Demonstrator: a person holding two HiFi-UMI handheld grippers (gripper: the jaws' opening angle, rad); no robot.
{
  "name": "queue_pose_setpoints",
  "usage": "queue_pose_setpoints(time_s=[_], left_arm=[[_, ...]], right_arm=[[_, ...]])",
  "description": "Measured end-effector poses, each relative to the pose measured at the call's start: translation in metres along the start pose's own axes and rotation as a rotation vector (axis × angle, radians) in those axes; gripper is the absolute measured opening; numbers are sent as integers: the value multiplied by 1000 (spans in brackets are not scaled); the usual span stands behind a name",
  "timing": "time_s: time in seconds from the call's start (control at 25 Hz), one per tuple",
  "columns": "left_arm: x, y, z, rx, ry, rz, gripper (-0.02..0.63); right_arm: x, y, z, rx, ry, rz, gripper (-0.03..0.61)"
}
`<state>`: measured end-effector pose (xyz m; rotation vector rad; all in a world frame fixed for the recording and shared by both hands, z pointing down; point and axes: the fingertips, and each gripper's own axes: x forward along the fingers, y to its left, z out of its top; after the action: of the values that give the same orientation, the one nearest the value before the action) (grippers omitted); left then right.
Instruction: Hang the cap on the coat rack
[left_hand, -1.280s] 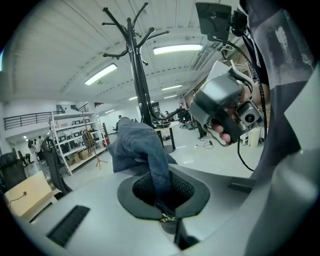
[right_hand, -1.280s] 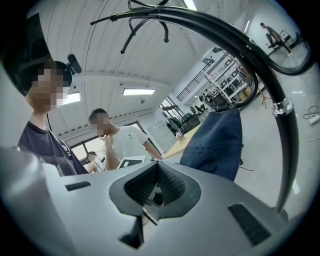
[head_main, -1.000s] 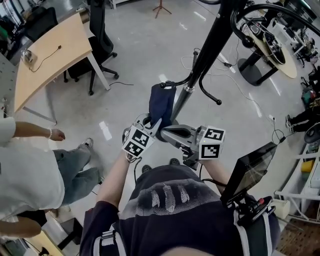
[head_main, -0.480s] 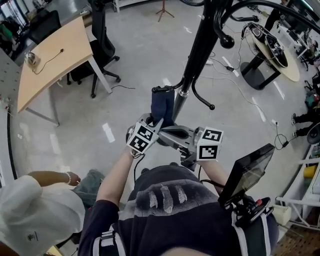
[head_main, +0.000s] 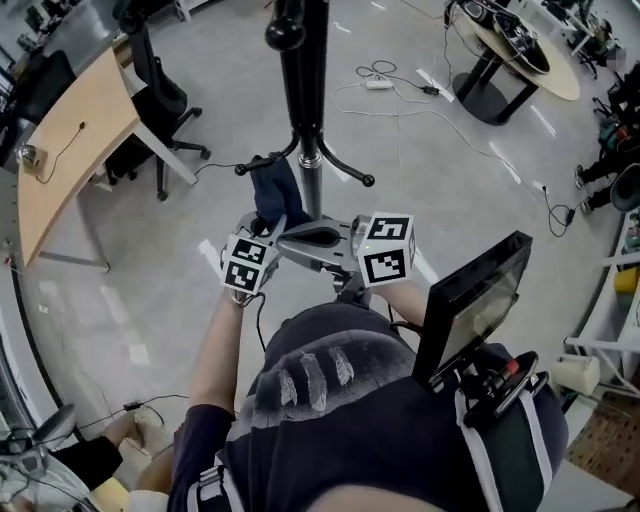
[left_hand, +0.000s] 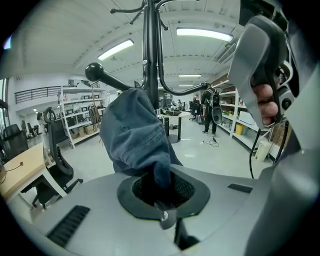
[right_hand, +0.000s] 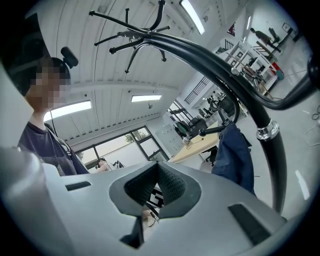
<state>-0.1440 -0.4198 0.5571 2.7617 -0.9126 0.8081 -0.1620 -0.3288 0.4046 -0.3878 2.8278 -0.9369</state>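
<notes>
Where cables (head_main: 400, 86) cross the grey floor (head_main: 130, 290), a coat rack (head_main: 303, 90) stands.

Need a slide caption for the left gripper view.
Left gripper shut on a blue cap, held up at a knobbed hook of the black coat rack.

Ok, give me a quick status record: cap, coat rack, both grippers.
cap: dark blue, up against a lower hook of the coat rack
hung: not yet released; whether it sits over the hook can't be told
left gripper: shut on the cap
right gripper: shut, nothing between its jaws, beside the coat rack
</notes>
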Motion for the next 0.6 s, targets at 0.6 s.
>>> queue_pose_setpoints(time_s=[0.6], left_arm=[[22, -3, -4, -43, 44, 21, 14]], right_arm=[[-37, -4, -2, 16, -61, -16, 3]])
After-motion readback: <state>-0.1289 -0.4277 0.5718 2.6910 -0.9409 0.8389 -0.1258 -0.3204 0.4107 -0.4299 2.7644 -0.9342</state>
